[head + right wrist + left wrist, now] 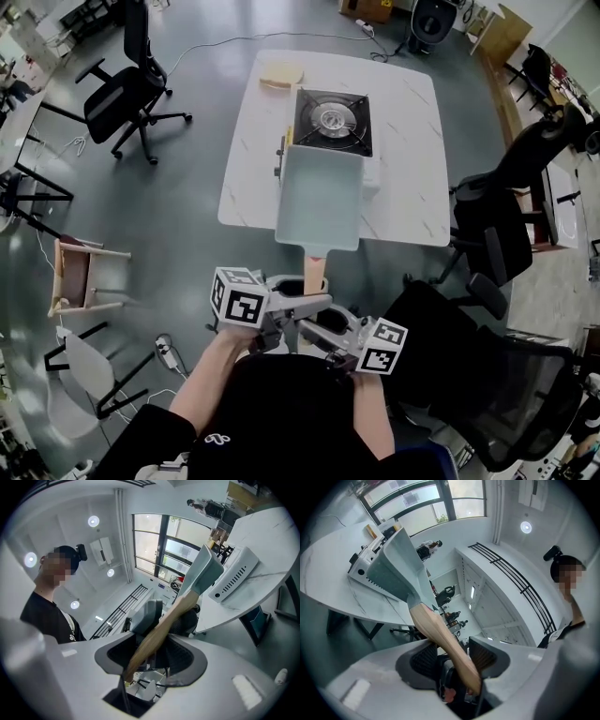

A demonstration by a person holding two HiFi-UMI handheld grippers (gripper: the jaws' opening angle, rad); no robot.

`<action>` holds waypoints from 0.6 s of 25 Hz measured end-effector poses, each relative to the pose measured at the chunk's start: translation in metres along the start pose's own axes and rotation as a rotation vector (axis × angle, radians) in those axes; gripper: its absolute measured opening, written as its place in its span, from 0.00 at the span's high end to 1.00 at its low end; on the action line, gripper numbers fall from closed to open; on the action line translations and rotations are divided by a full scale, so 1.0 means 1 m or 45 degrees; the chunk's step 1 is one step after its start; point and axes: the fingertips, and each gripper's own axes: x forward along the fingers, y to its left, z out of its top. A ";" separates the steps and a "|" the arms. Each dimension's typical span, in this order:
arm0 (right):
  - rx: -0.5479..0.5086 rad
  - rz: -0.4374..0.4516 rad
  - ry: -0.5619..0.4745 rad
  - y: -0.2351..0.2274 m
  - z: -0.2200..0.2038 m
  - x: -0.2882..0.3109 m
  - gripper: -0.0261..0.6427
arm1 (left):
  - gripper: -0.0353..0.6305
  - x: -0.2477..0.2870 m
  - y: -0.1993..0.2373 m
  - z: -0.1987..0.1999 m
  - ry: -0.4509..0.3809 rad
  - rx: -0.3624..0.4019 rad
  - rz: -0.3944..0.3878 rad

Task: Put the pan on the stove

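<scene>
1. Head view: the pan (pixel 319 197) was over the near part of the table (pixel 412 141). Its far edge was at the front side of the stove (pixel 333 120), and the burner was not covered yet. The long axis of the pan ran from the person straight toward the stove, with the wooden handle (pixel 315 270) pointing back. The left gripper (pixel 302 302) and the right gripper (pixel 317 326) both met at the end of the handle, the left one a little nearer to the pan.

2. Left gripper view: the left gripper (pixel 452 657) was clenched on the handle (pixel 443 637). The pan (pixel 396 566) lay ahead and to the left, tilted, just before the stove (pixel 363 560).

3. Right gripper view: the right gripper (pixel 149 657) was also clamped on the handle (pixel 161 627). The pan (pixel 206 571) lay ahead and to the right, beside the stove (pixel 234 576). I could not tell whether they touched. In my judgement, the next move needed a push forward along the handle axis.
</scene>
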 end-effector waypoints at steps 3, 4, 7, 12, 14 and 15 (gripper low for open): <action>0.002 0.001 0.002 -0.012 0.016 -0.004 0.66 | 0.63 0.013 0.007 0.014 -0.006 -0.008 0.007; 0.003 0.001 0.003 -0.015 0.021 -0.006 0.66 | 0.63 0.017 0.010 0.018 -0.007 -0.009 0.009; 0.002 0.006 0.009 -0.025 0.036 -0.011 0.66 | 0.63 0.030 0.015 0.031 -0.014 -0.009 0.011; -0.001 0.008 0.028 -0.039 0.060 -0.017 0.66 | 0.63 0.048 0.023 0.051 -0.030 -0.007 0.011; -0.010 0.010 0.044 -0.044 0.067 -0.020 0.66 | 0.63 0.054 0.026 0.058 -0.046 -0.005 0.012; -0.013 0.013 0.052 -0.047 0.071 -0.021 0.66 | 0.63 0.057 0.028 0.061 -0.054 -0.003 0.015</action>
